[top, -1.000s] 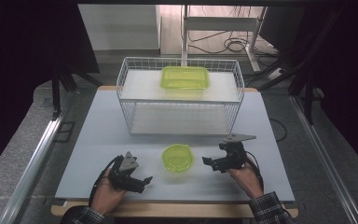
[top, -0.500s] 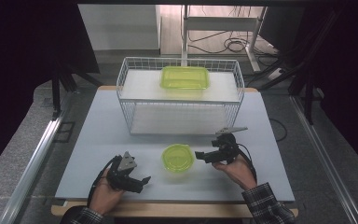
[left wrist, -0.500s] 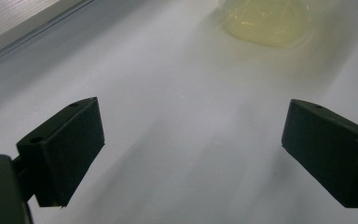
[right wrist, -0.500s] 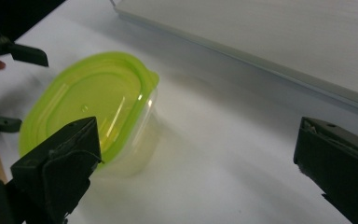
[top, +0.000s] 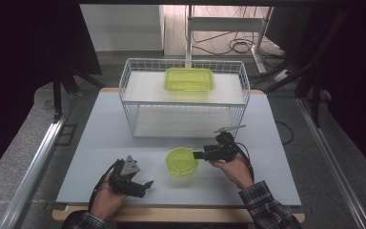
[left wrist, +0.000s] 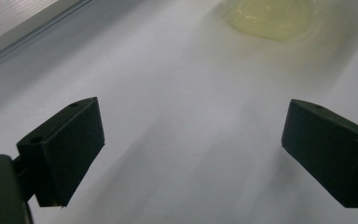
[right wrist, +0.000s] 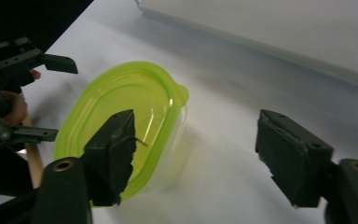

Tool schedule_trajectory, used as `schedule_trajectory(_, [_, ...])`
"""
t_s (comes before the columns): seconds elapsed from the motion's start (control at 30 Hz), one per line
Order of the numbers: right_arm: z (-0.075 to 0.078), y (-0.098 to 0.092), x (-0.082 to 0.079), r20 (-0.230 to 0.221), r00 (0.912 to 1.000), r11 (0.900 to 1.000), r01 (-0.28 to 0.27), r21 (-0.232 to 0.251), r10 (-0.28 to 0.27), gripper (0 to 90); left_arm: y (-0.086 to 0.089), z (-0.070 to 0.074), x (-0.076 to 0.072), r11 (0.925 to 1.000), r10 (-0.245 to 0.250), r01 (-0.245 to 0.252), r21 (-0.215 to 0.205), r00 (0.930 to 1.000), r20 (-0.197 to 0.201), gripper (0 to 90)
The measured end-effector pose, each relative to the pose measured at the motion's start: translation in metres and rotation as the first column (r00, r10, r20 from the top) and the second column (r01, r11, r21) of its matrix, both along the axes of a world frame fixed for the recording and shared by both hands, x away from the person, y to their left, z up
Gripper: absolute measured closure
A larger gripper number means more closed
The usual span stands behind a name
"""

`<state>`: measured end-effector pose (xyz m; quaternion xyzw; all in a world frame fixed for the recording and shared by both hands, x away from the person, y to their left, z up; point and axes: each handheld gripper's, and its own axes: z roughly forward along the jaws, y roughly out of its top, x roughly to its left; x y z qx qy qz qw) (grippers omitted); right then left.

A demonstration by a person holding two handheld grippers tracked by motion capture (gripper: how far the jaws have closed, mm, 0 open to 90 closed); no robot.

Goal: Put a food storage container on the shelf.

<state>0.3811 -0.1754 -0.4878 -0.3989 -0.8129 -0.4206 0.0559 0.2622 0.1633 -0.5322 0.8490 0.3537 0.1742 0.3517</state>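
Seemingly the work in hand is picking up the round green container (top: 181, 161), which sits on the table (top: 276, 157) in front of the wire basket (top: 184, 98). From the high view, the right gripper (top: 201, 155) lies level at the container's right edge, pointing at it, likely so one jaw can pass over the rim and the other outside the wall. The left gripper (top: 145, 185) rests low on the table, left of the container and nearer the person, well apart from it, probably just waiting. A rectangular green container (top: 189, 78) stands on the basket's upper shelf, behind the round one.

From the left gripper view, the jaws stand wide apart with nothing between them but bare table; the round container (left wrist: 272, 16) is a blur ahead, well clear.

From the right gripper view, the jaws are partly open: one pad hangs over the round container's (right wrist: 121, 121) lid and the other stands off to its outer side, so the rim's near edge is between them but the pads do not press on it yet. Beyond the container the left gripper (right wrist: 51, 98) shows, jaws spread.

Against the earlier high view, the right gripper has come in sideways from further right of the container to its edge, and its jaws have just been closing from full width. The left gripper and both containers lie as they did.
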Motion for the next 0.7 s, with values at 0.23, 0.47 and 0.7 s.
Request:
schedule_trajectory(0.23, [-0.004, 0.004, 0.005, -0.072, 0.9973, 0.999, -0.008, 0.042, 0.011, 47.1, 0.001, 0.001, -0.001, 1.0, 0.003, -0.003, 0.003, 1.0, 0.005, 5.7])
schedule_trajectory(0.47, [-0.01, 0.006, 0.008, -0.143, 0.9895, 0.997, -0.011, 0.073, 0.021, 61.1, 0.0, 0.0, -0.002, 1.0, -0.002, 0.002, 0.009, 1.0, 0.004, 5.7])
schedule_trajectory(0.7, [-0.013, 0.006, 0.011, -0.221, 0.9748, 0.992, -0.004, 0.125, 0.032, 75.6, -0.001, 0.0, -0.002, 0.9999, -0.004, 0.004, 0.014, 1.0, 0.005, 5.7])
